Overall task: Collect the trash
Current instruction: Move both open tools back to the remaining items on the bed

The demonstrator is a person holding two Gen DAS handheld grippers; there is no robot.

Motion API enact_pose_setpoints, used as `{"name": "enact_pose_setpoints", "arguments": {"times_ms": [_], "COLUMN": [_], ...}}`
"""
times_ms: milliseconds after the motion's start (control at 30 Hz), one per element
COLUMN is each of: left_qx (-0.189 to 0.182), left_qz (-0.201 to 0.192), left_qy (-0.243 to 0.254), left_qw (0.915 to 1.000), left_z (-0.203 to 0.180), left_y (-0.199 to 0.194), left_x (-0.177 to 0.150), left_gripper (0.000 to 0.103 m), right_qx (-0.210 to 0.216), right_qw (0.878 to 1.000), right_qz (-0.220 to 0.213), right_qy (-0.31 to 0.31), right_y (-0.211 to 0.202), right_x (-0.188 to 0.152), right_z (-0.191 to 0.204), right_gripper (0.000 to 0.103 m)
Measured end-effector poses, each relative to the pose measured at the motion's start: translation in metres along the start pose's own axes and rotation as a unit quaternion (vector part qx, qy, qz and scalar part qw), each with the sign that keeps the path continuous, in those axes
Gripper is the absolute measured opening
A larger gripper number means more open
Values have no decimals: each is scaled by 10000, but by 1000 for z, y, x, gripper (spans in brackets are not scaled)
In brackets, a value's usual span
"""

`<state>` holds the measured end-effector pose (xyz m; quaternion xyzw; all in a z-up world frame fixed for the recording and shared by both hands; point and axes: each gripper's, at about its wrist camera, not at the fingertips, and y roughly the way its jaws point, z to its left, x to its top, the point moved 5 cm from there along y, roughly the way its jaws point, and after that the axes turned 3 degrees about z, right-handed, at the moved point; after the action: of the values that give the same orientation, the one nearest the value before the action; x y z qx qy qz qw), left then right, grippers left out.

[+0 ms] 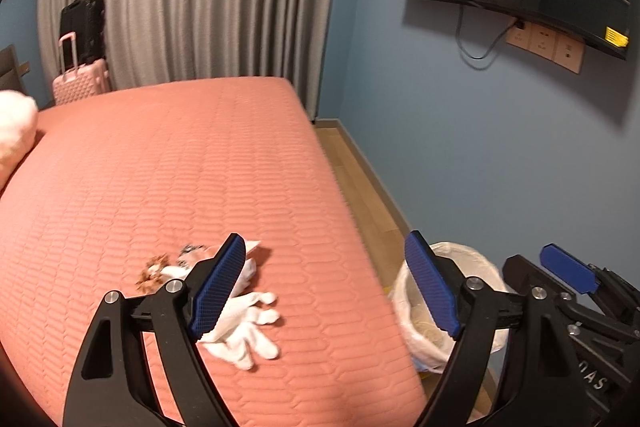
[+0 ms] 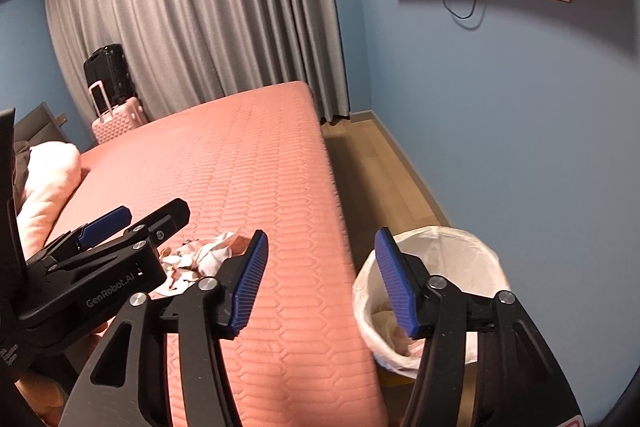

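Both grippers angle downward over the bed's (image 1: pixel 180 167) near corner, the left gripper (image 1: pixel 324 287) with fingers spread wide and empty above the crumpled trash (image 1: pixel 240 323), the right gripper (image 2: pixel 320 283) likewise parted and empty, the lined bin (image 2: pixel 460 247) on the floor beyond.

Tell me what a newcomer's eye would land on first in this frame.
The broad pink bed fills both views, with a small heap of trash, white tissue and brownish scraps, near its close edge. Beside the bed on the floor stands a lined trash bin with some waste already in it. Both the left gripper and the right gripper are open and hold nothing.
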<state>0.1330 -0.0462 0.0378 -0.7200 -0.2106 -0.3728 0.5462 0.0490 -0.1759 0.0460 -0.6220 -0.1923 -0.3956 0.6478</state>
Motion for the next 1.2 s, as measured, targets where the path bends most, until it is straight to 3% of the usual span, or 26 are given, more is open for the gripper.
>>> {"name": "enact_pose_setpoints", "arguments": {"times_ms": [567,1200], "left_qx": [712,969], "left_qz": [458,812], "left_qy": [-852,-1125], "left_qw": [9928,9856], "left_z": [106,185], "left_y": [11,35], "left_x": [-40,-66], "left_gripper": [82,82], "right_qx": [301,453], "right_qw": [9980,9908], "right_qz": [389,1019], "right_qy": [-401,-761], "right_y": [33,102], "right_x": [-29,-55], "right_z": [79,145], "right_gripper": [61,62]}}
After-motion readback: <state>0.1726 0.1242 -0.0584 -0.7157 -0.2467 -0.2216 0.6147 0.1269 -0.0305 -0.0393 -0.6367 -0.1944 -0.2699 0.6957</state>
